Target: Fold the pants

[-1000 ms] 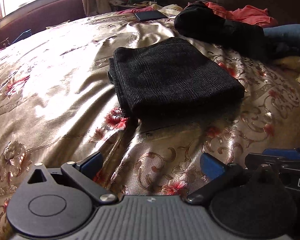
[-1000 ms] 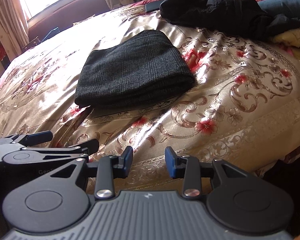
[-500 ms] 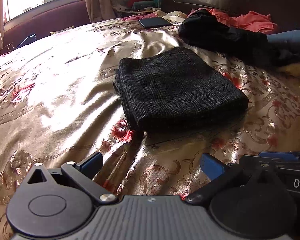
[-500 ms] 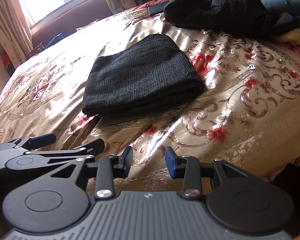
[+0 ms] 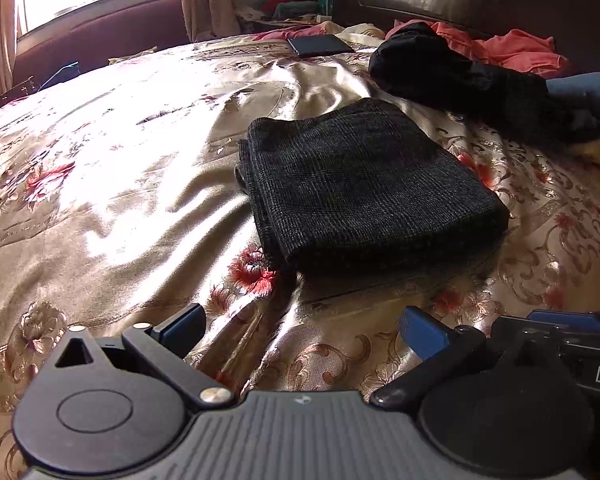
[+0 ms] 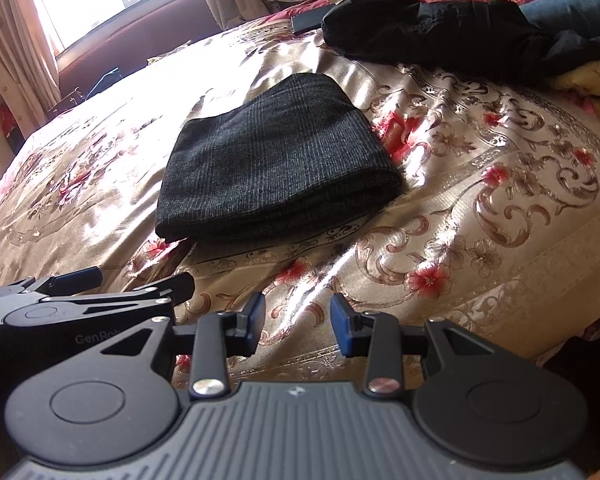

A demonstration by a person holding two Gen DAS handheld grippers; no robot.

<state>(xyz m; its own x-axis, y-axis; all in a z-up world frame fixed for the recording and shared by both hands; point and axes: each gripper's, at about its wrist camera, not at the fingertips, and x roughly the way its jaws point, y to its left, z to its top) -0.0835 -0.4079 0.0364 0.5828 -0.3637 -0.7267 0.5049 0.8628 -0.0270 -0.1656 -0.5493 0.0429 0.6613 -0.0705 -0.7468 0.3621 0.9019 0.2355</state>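
Folded pants (image 5: 364, 188): one pair, dark charcoal with a fine check weave, lying as a squared bundle on the gold floral bedspread (image 5: 112, 184). Several layers show stacked at the near edge; task looks about finished.

Handling, as a guess: soft, limp cloth, moderate weight, thick stack. Satin spread beneath looks slick, so the bundle may slide if pushed. Best hold is probably the near folded edge or the two near corners, pinching all layers together; a hold on the top layer alone would likely peel the fold open.

Left gripper (image 5: 300, 330): jaws wide apart, nothing between them, short of the pants' near edge. Right gripper (image 6: 298, 326): jaws partly open, a narrow gap, empty, also near side of the pants and apart from them.

Count, placed from the pants:
- crumpled black garment (image 5: 460, 76), one, beyond, far right
- coral-red cloth (image 5: 512, 46), one heap, behind that
- dark flat phone-like slab (image 5: 320, 45), one, beyond, toward the headboard
- blue denim (image 5: 588, 88), one piece, far right edge
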